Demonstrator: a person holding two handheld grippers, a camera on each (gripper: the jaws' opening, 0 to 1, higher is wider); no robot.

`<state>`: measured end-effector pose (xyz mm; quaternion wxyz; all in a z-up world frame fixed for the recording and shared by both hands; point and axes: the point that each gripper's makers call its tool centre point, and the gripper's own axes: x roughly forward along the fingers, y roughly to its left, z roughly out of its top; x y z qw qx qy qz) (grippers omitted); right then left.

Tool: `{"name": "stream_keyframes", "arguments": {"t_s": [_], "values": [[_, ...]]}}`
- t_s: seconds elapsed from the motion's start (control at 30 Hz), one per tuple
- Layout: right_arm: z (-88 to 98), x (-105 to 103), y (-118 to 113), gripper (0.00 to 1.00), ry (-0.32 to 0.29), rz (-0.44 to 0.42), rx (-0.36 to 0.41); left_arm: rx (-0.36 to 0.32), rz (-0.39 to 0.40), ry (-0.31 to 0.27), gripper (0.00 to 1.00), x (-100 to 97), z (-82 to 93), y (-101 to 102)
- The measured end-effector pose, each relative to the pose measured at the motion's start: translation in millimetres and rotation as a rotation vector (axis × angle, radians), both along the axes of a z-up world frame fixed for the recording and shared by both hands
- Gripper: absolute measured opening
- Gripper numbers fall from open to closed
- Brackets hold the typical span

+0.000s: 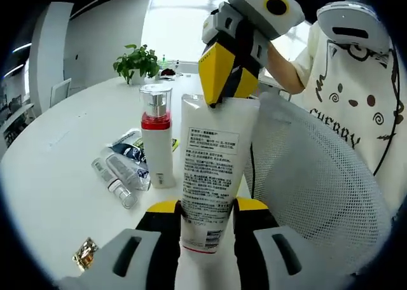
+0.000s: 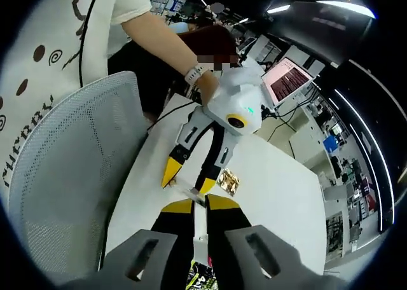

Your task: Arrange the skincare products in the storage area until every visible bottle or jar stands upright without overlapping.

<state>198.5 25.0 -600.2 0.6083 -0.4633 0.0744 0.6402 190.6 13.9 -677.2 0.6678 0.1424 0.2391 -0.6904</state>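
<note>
We see the left gripper with its jaws clamped on the lower end of the white tube, held upright above the desk; the right gripper comes in from above, its yellow jaws closed on the tube's upper crimped edge. In the right gripper view the right gripper has its jaws pinched on that thin white edge, seen end-on, and the left gripper reaches toward it from beyond. Just beside the tube, the pump bottle with a red collar stands upright on the desk; left of it small clear bottles and sachets lie flat in an overlapping heap. A gold foil packet lies nearer us, a potted plant far back, and a white mesh chair back at the right. We judge the tube light, soft-walled and smooth, so it will buckle or slip under a hard squeeze; the stiffer cap end is the better hold, and it should stand on that. The fallen bottles look light and prone to roll; grip them mid-body.
</note>
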Motion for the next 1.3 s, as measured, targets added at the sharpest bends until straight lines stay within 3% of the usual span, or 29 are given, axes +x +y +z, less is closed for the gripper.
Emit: {"name": "stream_keyframes", "arguments": {"t_s": [0.13, 0.23, 0.4, 0.57, 0.73, 0.87, 1.0, 1.07, 1.13, 1.2, 1.3], "values": [[3.9, 1, 9, 0.07, 0.032, 0.046, -0.004, 0.011, -0.007, -0.009, 0.26, -1.8, 1.9, 2], [3.6, -6, 15, 0.07, 0.070, 0.123, -0.060, 0.031, -0.038, -0.024, 0.26, 0.3, 0.9, 9], [6.5, -2, 28, 0.06, 0.056, 0.208, -0.138, 0.043, -0.048, -0.030, 0.26, 4.3, 0.8, 12], [4.6, -8, 33, 0.06, 0.094, 0.301, -0.237, 0.044, -0.052, -0.032, 0.25, 5.5, -1.0, 17], [3.6, -2, 38, 0.05, 0.143, 0.292, -0.299, 0.039, -0.038, -0.026, 0.26, 7.7, -2.6, 20], [4.4, 0, 43, 0.05, 0.234, 0.224, -0.271, 0.035, -0.014, -0.017, 0.26, 10.4, -3.4, 25], [3.5, -4, 47, 0.03, 0.272, 0.185, -0.262, 0.050, 0.040, -0.019, 0.23, 17.9, -6.4, 36], [1.0, 1, 50, 0.02, 0.257, 0.148, -0.252, 0.045, 0.061, -0.007, 0.17, 17.4, -5.5, 39], [0.7, 6, 52, 0.02, 0.282, 0.088, -0.228, 0.024, 0.104, -0.026, 0.18, 22.5, -8.3, 40], [1.3, 0, 53, 0.02, 0.298, 0.141, -0.210, 0.018, 0.108, -0.014, 0.18, 14.4, -7.2, 31], [0.9, 1, 46, 0.02, 0.323, 0.122, -0.208, 0.000, 0.139, -0.028, 0.21, 16.1, -6.5, 30]]}}
